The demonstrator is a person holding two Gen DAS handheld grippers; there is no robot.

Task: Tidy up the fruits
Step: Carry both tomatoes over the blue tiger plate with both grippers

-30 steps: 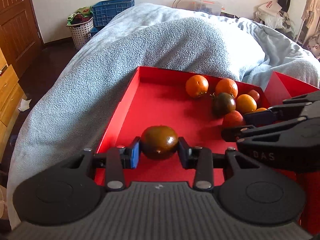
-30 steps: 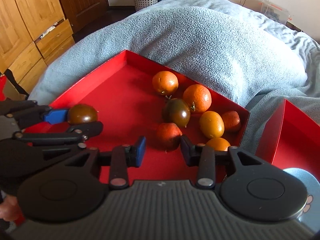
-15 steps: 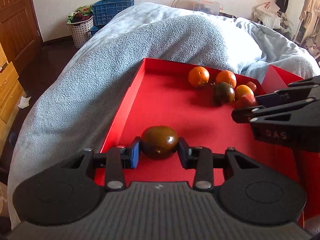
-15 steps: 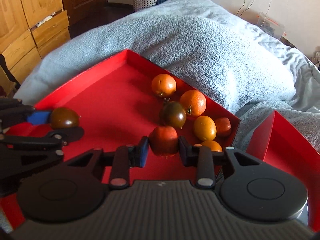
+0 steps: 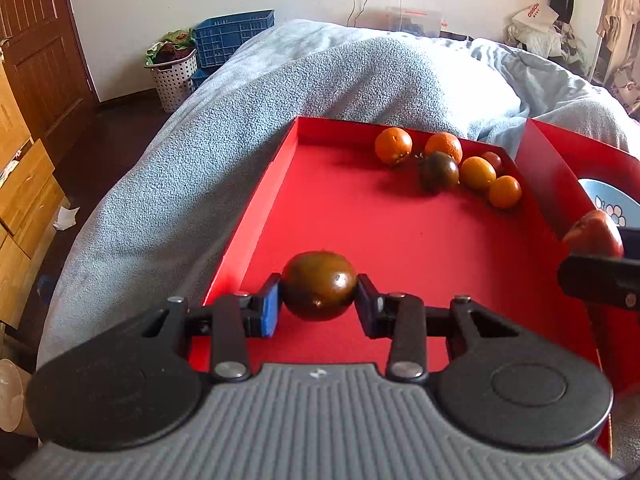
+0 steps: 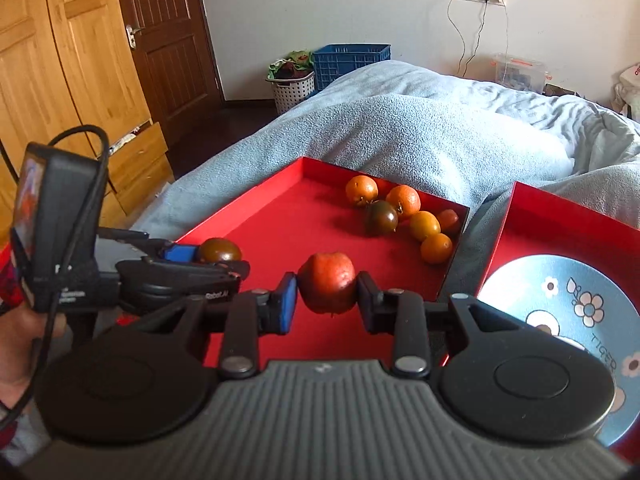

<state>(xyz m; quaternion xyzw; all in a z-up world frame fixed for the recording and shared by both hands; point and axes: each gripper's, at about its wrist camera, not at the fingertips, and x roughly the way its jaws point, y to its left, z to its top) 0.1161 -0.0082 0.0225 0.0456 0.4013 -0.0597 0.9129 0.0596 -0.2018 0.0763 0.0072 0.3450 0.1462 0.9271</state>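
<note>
Red tray [image 6: 256, 200] on the blanket [image 6: 400, 128] holds most of the fruit: two oranges, a dark tomato [image 6: 382, 217], a small red one and two yellow-orange fruits lie bunched in its far right corner [image 5: 452, 164]. Both grippers are loaded. The left gripper [image 5: 318, 304] pinches a dark green-brown tomato [image 5: 319, 285] between its pads, low over the near part of the tray. The right gripper [image 6: 327, 300] is pressed onto a red tomato [image 6: 327, 287] and holds it clear of the tray floor, near the tray's right edge. Beside it, a second red tray [image 6: 568, 216] carries a blue flowered plate [image 6: 560, 304], which looks bare as far as it shows. Sorting seems barely begun: no fruit sits on the plate yet, two pieces are in hand, and six wait in the corner.
</note>
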